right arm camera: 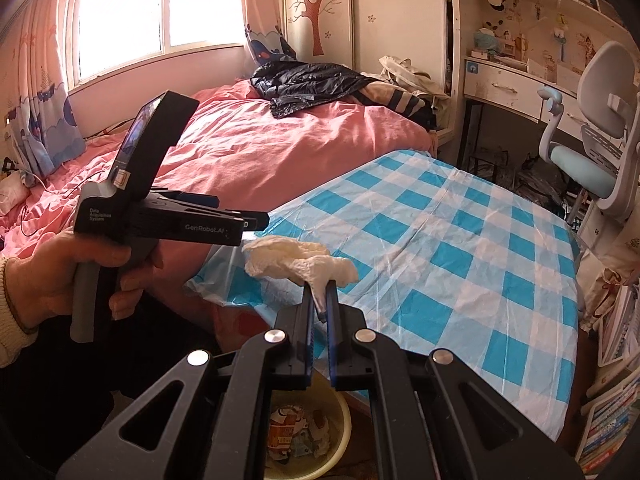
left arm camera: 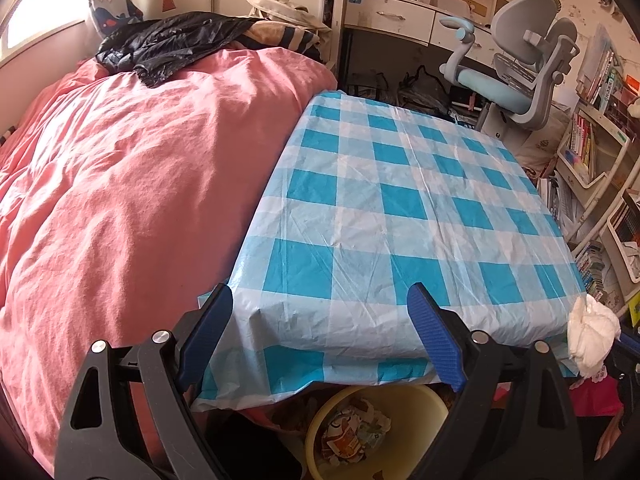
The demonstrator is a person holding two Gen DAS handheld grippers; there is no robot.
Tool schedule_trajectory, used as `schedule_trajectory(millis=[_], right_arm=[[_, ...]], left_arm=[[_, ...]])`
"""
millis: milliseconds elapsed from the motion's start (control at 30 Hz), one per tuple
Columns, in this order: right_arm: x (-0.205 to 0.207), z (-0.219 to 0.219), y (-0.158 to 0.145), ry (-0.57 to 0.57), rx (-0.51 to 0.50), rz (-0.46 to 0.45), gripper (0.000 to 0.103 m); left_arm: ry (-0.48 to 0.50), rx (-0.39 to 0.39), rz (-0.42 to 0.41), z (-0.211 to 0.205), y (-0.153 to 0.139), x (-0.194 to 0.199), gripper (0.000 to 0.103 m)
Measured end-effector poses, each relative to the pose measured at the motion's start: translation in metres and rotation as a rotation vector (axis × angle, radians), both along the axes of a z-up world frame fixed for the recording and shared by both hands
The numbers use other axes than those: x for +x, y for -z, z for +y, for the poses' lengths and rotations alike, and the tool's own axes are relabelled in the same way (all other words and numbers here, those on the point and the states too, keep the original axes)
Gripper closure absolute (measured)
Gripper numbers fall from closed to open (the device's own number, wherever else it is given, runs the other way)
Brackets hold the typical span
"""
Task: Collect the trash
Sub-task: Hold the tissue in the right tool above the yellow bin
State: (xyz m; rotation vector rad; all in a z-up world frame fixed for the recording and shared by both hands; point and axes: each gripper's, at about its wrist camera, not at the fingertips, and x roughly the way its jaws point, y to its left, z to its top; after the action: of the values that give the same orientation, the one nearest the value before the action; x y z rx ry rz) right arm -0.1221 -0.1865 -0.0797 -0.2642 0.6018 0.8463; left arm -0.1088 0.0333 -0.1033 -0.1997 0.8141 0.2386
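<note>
**Tissue in right jaws, bin directly below at 6 o'clock**

We find the right gripper [right arm camera: 320, 300] clenched on a crumpled white tissue [right arm camera: 300, 260], its jaws pinching the lower tail of the wad. The bulk of the tissue spreads above and to 10 o'clock of the fingertips, with its long axis lying roughly crosswise to the jaws. It hangs over the near edge of the table [right arm camera: 460, 240], which carries a blue-and-white checked cloth; we cannot tell whether it is touching the cloth.

The yellow waste bin [right arm camera: 340, 432] stands on the floor under that edge, at 6 o'clock from the right jaws, and already holds crumpled printed wrappers [right arm camera: 296, 432]. In our judgement the coming move is a short carry down toward 6 o'clock and a release over the bin.

The left gripper [left arm camera: 320, 336] is released, jaws wide and holding nothing, near the same table edge. The right is plainly nearer the tissue.

The tissue looks soft, light and creased.
</note>
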Motion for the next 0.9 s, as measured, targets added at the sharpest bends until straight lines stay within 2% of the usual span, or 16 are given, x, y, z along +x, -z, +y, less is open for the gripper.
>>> schedule_trajectory(millis=[900], right_arm=[[-0.0089, 0.0086, 0.0056, -0.044, -0.023, 0.011, 0.097]], left_arm=[[0.008, 0.015, 0.02, -0.0052, 0.0042, 0.0019, 0.018]])
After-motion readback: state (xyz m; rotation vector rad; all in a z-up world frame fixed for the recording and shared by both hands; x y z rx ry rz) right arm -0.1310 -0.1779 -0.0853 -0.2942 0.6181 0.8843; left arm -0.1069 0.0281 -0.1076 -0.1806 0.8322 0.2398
